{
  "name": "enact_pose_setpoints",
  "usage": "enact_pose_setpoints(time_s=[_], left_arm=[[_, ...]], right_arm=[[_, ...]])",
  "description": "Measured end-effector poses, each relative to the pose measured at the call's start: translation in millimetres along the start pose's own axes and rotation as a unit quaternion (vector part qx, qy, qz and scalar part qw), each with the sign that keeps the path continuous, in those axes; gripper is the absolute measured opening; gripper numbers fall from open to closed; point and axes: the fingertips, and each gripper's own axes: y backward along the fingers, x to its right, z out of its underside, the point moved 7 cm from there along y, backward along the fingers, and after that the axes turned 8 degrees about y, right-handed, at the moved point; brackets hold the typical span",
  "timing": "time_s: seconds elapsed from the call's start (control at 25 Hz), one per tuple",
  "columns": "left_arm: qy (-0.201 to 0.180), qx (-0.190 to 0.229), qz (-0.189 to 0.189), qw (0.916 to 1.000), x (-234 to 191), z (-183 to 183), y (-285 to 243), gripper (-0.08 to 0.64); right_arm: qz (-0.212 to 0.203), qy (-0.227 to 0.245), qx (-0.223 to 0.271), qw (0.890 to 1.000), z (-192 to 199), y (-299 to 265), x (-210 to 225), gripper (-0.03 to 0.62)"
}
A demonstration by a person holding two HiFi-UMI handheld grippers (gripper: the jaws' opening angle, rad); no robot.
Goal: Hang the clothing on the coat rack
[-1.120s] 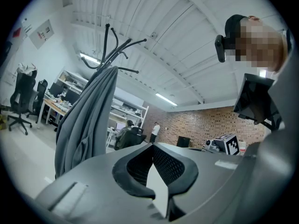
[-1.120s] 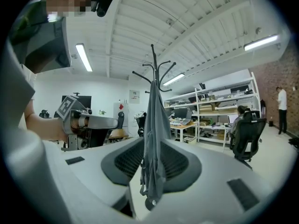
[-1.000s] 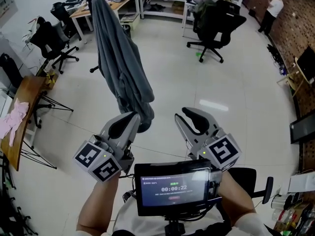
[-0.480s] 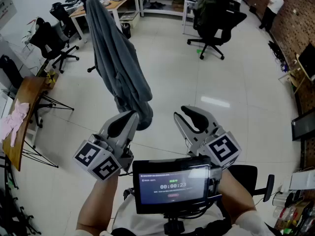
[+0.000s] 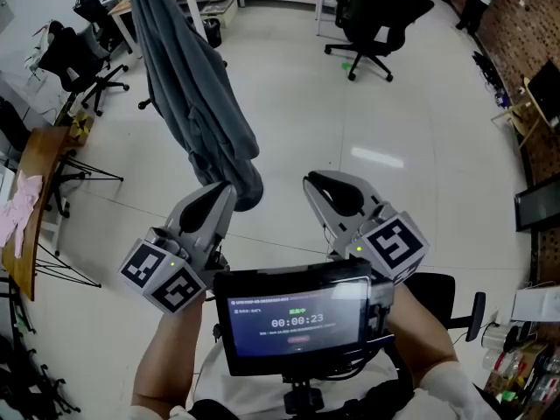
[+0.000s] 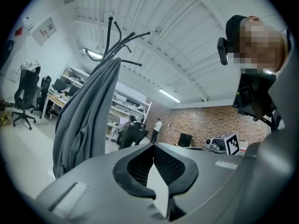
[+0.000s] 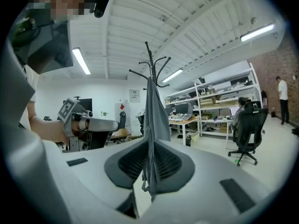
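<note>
The right gripper (image 5: 315, 185) has just been closing its jaws with nothing between them; a slit seemingly remains. The left gripper (image 5: 225, 191) is clenched and empty, just beside the hem of the long grey fabric garment (image 5: 188, 86), which hangs on the black metal coat rack (image 7: 153, 62).

Pale floor (image 5: 367, 103): a black chair (image 5: 376, 16) at one o'clock, a second chair (image 5: 66, 55) at ten, a wooden table (image 5: 44, 160) at nine bearing something pink (image 5: 13, 217), perhaps cloth. The rack (image 7: 150, 62) holds a grey garment (image 5: 188, 103).
</note>
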Motion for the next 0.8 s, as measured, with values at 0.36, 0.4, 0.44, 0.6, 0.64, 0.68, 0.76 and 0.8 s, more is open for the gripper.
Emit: enact_pose_setpoints(time_s=[0.36, 0.4, 0.44, 0.6, 0.64, 0.68, 0.76, 0.8], left_arm=[[0.006, -0.008, 0.005, 0.9999, 1, 4, -5, 0.002], [0.007, -0.008, 0.005, 0.9999, 0, 4, -5, 0.002], [0.008, -0.007, 0.006, 0.9999, -1, 4, -5, 0.002], [0.013, -0.006, 0.005, 0.9999, -5, 3, -1, 0.002], [0.014, -0.005, 0.005, 0.9999, -6, 3, 1, 0.002], [0.015, -0.005, 0.005, 0.9999, -7, 3, 2, 0.002], [0.017, -0.005, 0.006, 0.9998, -9, 2, 3, 0.002], [0.018, -0.005, 0.007, 0.9998, -10, 2, 3, 0.002]], right_arm=[[-0.009, 0.010, -0.021, 1.000, 6, -3, -4, 0.017], [-0.009, 0.010, -0.022, 1.000, 7, -4, -4, 0.017], [-0.009, 0.009, -0.023, 1.000, 7, -4, -4, 0.017], [-0.009, 0.008, -0.027, 1.000, 9, -7, -7, 0.017], [-0.009, 0.008, -0.027, 1.000, 8, -8, -9, 0.017], [-0.009, 0.008, -0.028, 1.000, 8, -8, -10, 0.017], [-0.010, 0.009, -0.029, 0.999, 8, -10, -13, 0.017], [-0.011, 0.009, -0.029, 0.999, 8, -12, -13, 0.017]])
